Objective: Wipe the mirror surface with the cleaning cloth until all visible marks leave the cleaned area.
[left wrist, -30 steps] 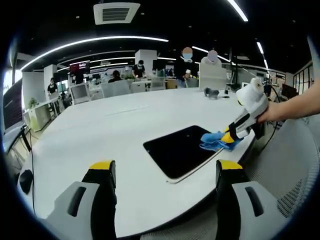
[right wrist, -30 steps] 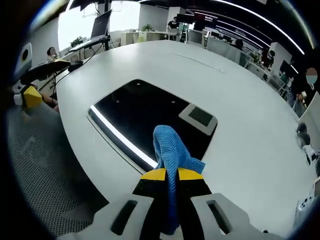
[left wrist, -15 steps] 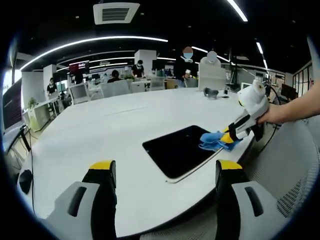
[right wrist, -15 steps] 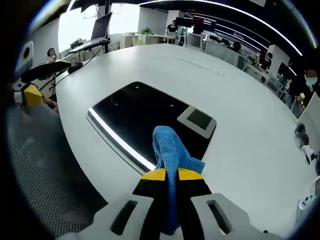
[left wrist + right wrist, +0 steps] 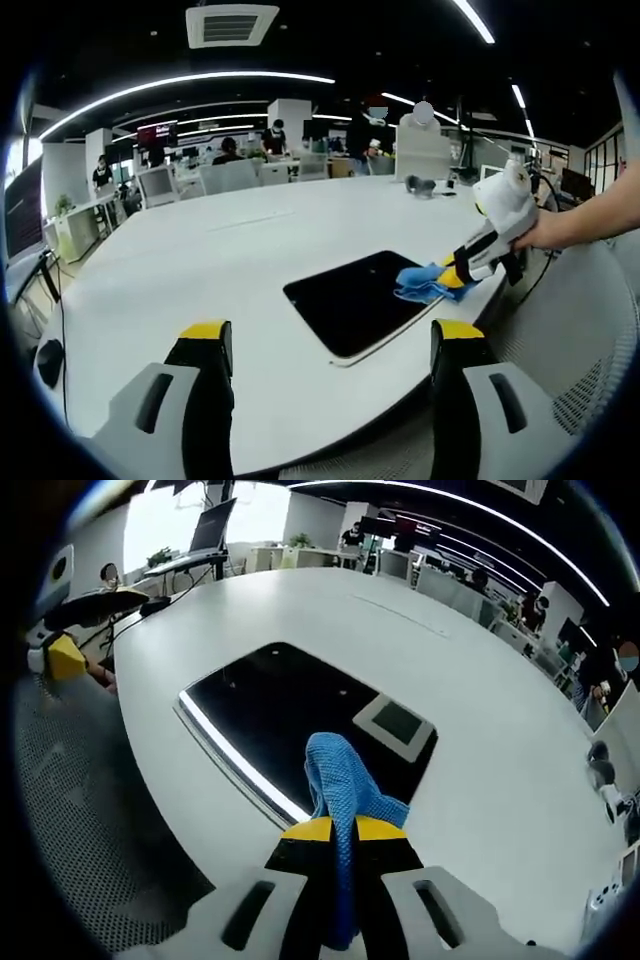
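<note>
Mirror (image 5: 362, 300) lying flat on the white desk (image 5: 200, 270), close to the near edge, dark glass reflecting the ceiling: a bright light strip and a square vent panel in the right gripper view (image 5: 300, 730). Blue cleaning cloth (image 5: 340, 790) pinched between the yellow-tipped jaws of the right claw (image 5: 338, 830), clenched on the fabric with a loose fold bulging ahead of the tips, probably so that soft cloth rather than hard plastic meets the glass. Seen from the left gripper view, same cloth (image 5: 422, 283) pressed against the mirror's corner nearest the desk edge, right claw (image 5: 455, 275) angled down from a person's hand (image 5: 535, 232), a slant likely chosen to press while sweeping. Left claw (image 5: 325, 345) held back off the desk edge, jaws spread wide and gripping nothing, presumably kept clear to leave the mirror in sight. A few pale specks on the glass, too small to judge as marks or reflections. Most of the surface apparently yet to be covered.
</note>
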A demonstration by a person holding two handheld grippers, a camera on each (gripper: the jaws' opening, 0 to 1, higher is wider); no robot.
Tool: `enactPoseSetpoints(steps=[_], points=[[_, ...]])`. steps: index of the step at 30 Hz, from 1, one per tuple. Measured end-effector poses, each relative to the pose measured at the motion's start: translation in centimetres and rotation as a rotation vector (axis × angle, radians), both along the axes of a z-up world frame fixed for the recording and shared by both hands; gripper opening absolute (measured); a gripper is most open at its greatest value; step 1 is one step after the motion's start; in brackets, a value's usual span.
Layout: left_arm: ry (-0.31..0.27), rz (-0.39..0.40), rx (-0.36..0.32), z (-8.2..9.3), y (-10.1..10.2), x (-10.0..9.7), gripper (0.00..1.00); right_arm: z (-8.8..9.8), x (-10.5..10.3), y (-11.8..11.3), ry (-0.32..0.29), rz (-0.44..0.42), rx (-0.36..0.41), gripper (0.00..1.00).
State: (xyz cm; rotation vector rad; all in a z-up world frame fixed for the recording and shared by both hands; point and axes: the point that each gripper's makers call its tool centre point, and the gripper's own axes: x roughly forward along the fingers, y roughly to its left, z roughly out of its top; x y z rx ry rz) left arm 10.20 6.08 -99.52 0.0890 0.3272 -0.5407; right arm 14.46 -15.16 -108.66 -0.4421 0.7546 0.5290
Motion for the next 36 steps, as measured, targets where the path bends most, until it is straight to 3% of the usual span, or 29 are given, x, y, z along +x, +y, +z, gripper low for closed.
enactPoseSetpoints(steps=[15,36], points=[[0.001,-0.004,-0.003,0.0,-0.1,0.0,0.78,0.0,0.0,1.0,0.009,0.035,0.018,0.00],[-0.004,0.002,-0.006,0.2,0.0,0.1,0.78,0.1,0.3,6.3,0.021,0.124,0.030,0.00]])
